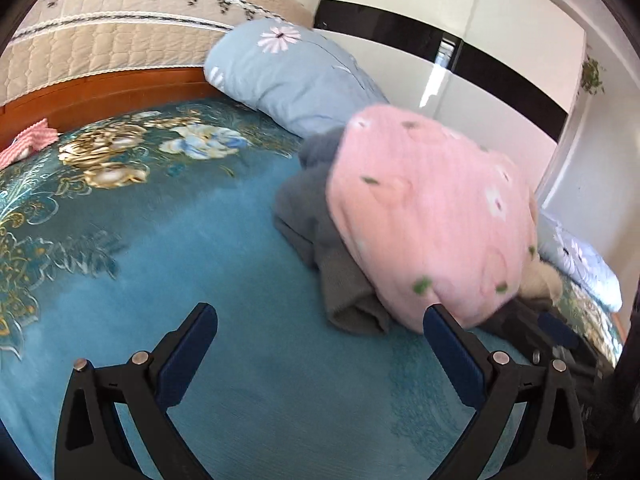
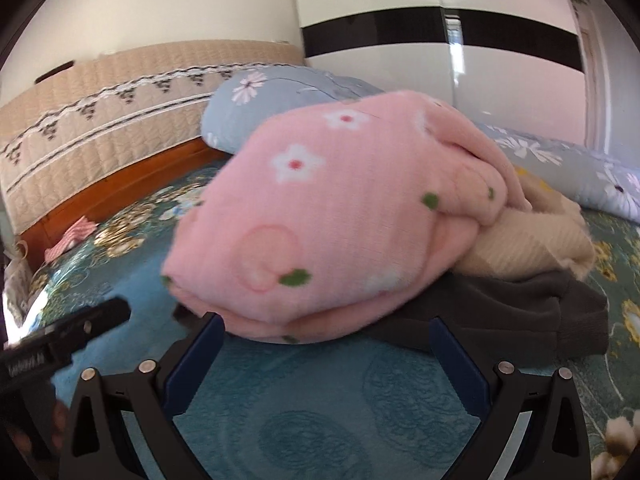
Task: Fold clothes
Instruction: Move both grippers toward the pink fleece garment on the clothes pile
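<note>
Left wrist view: sits low over the bed (image 1: 168, 240), looking forward along the open fingers of the left hand-held gripper (image 1: 320, 322) toward the headboard (image 1: 100, 44) and wardrobe (image 1: 460, 80)
Left wrist nearness: close to the pink folded garment (image 1: 432, 224), which lies to the right of centre, just past the right finger
Right wrist view: low over the same bed, facing the headboard (image 2: 120, 92) between the fingers of the right hand-held gripper (image 2: 324, 334)
Right wrist nearness: very near, the pink folded garment (image 2: 328, 224) fills the middle
Shared: pink garment, blue pillow (image 1: 288, 76), headboard, wardrobe; the left hand-held gripper's tip shows at the right view's left edge
</note>
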`<state>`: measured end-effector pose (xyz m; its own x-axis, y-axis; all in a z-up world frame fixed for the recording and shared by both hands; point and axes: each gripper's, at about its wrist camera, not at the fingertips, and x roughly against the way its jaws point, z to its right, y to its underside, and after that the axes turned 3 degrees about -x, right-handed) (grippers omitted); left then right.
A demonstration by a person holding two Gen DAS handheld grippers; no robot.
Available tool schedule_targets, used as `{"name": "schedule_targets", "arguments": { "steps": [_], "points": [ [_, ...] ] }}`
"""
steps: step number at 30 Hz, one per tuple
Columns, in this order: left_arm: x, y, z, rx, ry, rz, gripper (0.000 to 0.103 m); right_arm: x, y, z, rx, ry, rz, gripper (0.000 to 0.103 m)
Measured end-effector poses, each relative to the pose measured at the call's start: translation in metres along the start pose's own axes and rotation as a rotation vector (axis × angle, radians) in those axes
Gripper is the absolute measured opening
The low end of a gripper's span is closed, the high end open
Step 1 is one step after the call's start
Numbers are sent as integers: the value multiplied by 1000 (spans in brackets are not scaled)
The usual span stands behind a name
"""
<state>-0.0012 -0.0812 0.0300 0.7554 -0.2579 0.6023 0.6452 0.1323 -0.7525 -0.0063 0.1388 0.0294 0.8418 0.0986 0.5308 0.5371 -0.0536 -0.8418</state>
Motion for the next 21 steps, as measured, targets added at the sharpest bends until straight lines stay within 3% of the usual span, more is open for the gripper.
{"name": "schedule_targets", "arguments": {
  "steps": [9, 19, 20, 21],
  "points": [
    [12, -14, -51, -13, -32, 91, 103, 2, -7, -59, 96, 12, -52, 103],
    [18, -15, -92, -6, 3, 89, 103, -36, -6, -110, 271, 199, -29, 103],
    [17, -13, -95, 5, 8, 88, 103, -37, -9, -110, 263, 206, -29, 97],
    [17, -12, -98, 13, 13, 85, 103, -38, -11, -108, 257, 214, -29, 83]
  ]
}}
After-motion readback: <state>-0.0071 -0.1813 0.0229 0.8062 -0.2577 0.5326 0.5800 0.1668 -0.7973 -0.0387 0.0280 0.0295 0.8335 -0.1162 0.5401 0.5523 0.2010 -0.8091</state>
